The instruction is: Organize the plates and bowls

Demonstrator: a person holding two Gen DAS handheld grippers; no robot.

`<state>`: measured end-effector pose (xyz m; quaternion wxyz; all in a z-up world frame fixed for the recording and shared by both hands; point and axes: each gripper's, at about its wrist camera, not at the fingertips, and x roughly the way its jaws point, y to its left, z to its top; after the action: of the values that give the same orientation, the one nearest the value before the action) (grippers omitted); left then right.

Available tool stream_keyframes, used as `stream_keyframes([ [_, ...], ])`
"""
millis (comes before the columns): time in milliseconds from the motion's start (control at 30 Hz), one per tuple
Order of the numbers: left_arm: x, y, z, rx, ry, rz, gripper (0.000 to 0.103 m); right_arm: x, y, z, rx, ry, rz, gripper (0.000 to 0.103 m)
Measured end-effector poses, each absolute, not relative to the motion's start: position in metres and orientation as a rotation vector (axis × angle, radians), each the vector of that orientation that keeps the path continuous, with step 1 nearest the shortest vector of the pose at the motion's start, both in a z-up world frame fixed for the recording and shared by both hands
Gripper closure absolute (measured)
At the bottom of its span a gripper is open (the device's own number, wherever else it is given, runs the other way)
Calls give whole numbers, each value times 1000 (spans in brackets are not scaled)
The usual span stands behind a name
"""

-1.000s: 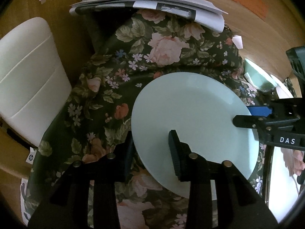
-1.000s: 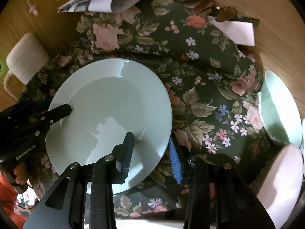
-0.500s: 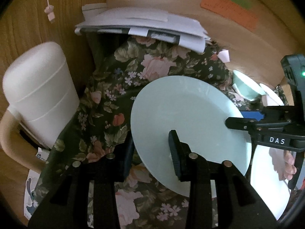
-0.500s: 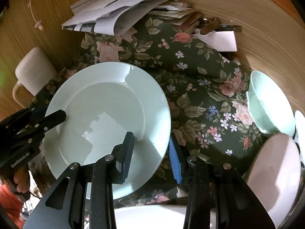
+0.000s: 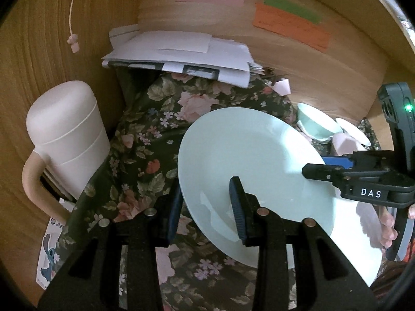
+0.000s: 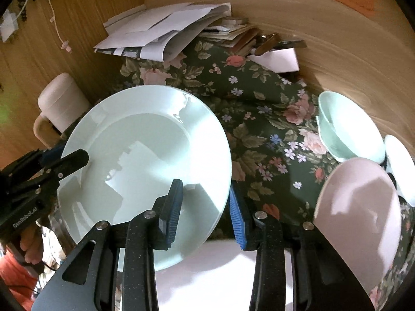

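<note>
A pale green plate [image 5: 249, 165] [image 6: 145, 155] hangs tilted above the floral tablecloth [image 5: 145, 155], carried from both sides. My left gripper [image 5: 206, 210] is shut on the plate's left rim, one finger over it and one under. My right gripper [image 6: 205, 212] is shut on the opposite rim, its blue pad under the edge. Each gripper shows in the other's view: the right gripper [image 5: 319, 167] and the left gripper [image 6: 75, 158]. Below the lifted plate lies a white plate [image 6: 220, 272] [image 5: 363, 233]. At the right stand a pink bowl [image 6: 358, 202], a green bowl [image 6: 347, 127] and a white bowl [image 6: 399, 160].
A white lidded jug [image 5: 67, 137] with a handle stands at the left against the wooden wall. A stack of papers [image 5: 181, 54] lies at the back of the table, with a small white box [image 6: 280, 59] beside it. Coloured notes [image 5: 290, 26] hang on the wall.
Both grippers have risen with the green plate between them. It now hangs higher above the cloth, and the white plate beneath and more of the wall show.
</note>
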<state>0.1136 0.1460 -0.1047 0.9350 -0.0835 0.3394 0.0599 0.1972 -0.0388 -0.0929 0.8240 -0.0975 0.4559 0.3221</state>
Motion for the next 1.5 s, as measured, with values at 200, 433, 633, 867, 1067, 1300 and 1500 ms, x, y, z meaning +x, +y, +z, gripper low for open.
stream_keyframes([
  [200,106,135,-101,-171,685,105,67,184,-51,-87,-192,954,666,71],
  [433,98,119,-99,-174,690,75,67,171,-69,-85,-168,937,645,71],
  [633,93,101,-100,-162,695,46,67,162,-88,-86,-146,936,622,71],
  [867,89,85,-102,-163,702,19,67,153,-108,-87,-125,937,605,71],
  [1067,85,70,-105,-161,711,-4,67,145,-124,-90,-106,937,587,71],
  [1300,82,52,-109,-149,728,-27,67,136,-144,-95,-84,946,571,71],
  [1500,76,39,-112,-146,735,-42,67,128,-158,-100,-68,954,565,71],
])
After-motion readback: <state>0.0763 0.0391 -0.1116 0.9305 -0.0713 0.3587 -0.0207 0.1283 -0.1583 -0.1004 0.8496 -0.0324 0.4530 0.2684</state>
